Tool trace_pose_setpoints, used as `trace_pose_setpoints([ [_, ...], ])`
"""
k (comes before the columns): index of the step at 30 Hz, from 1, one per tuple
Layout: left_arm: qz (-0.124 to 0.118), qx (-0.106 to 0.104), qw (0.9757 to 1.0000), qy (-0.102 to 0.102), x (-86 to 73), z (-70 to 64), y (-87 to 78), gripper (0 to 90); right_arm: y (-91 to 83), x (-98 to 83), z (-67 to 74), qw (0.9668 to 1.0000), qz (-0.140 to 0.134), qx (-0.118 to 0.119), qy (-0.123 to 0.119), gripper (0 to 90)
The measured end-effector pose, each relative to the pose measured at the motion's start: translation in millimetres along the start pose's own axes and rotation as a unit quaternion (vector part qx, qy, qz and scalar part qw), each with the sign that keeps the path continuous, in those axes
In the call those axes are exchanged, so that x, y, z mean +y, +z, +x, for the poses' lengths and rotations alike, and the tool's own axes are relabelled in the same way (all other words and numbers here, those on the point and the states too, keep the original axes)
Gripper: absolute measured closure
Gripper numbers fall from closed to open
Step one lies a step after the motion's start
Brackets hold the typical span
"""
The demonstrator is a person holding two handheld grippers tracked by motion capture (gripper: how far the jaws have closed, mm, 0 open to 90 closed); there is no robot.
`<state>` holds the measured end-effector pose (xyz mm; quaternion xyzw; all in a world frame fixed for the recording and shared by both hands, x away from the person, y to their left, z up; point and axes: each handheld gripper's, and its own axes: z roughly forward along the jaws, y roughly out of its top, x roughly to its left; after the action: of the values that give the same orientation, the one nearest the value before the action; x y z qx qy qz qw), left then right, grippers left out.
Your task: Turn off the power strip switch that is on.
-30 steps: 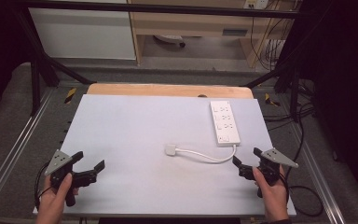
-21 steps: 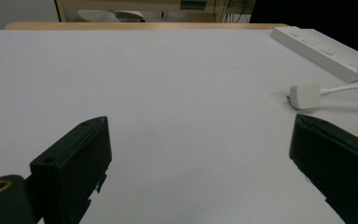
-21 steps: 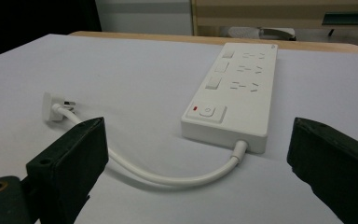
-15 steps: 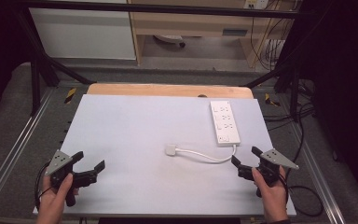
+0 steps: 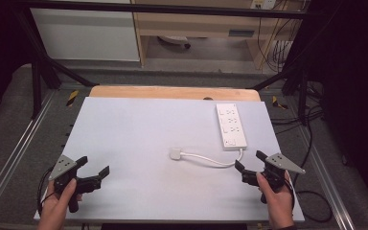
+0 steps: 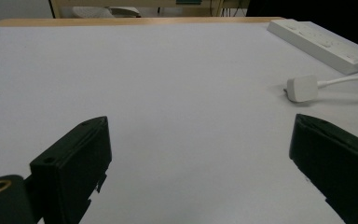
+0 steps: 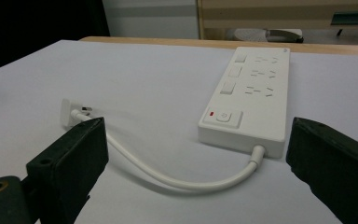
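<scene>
Nearest the person, at the front edge of the white table (image 5: pixel 139 129), two hands each hold a black two-jaw gripper. At lower left, the left hand (image 5: pixel 60 208) grips the left gripper (image 5: pixel 96 167), whose jaws stand spread wide with nothing between them; a grey three-cornered plate tops it. At lower right, the right hand (image 5: pixel 278 201) grips the right gripper (image 5: pixel 250 160), jaws likewise spread and empty, resting just beside the near end of the cable.

Farther in, a white cable (image 7: pixel 168 179) curves across the tabletop from the power strip's near end to a white plug (image 5: pixel 175 153), which lies near the table's middle, unplugged and apart from both grippers. Beyond the right gripper, the white power strip (image 5: pixel 230 126) lies flat toward the right side of the table, its switch button and small red mark at the near end. At the far edge, a strip of wooden board (image 5: pixel 172 92) shows behind the white surface.
</scene>
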<state>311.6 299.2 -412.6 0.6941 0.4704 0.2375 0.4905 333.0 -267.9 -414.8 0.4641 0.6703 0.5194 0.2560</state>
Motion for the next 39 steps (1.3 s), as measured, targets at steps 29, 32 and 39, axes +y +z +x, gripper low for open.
trace_pose_setpoints([
  [29,0.010,0.002,0.9999,-0.007,-1.3,0.5,2.4,5.8,25.9,61.7,-1.9,0.9996,0.003,0.019,-0.019,7.4],
  [32,0.012,0.000,0.9999,-0.005,-1.3,-0.2,2.2,5.8,29.3,68.8,-4.0,0.9997,0.008,0.015,-0.019,10.6],
  [39,0.010,0.000,0.9999,-0.011,-1.6,1.3,2.0,5.8,38.7,85.8,-10.2,0.9996,0.009,0.006,-0.027,27.8],
])
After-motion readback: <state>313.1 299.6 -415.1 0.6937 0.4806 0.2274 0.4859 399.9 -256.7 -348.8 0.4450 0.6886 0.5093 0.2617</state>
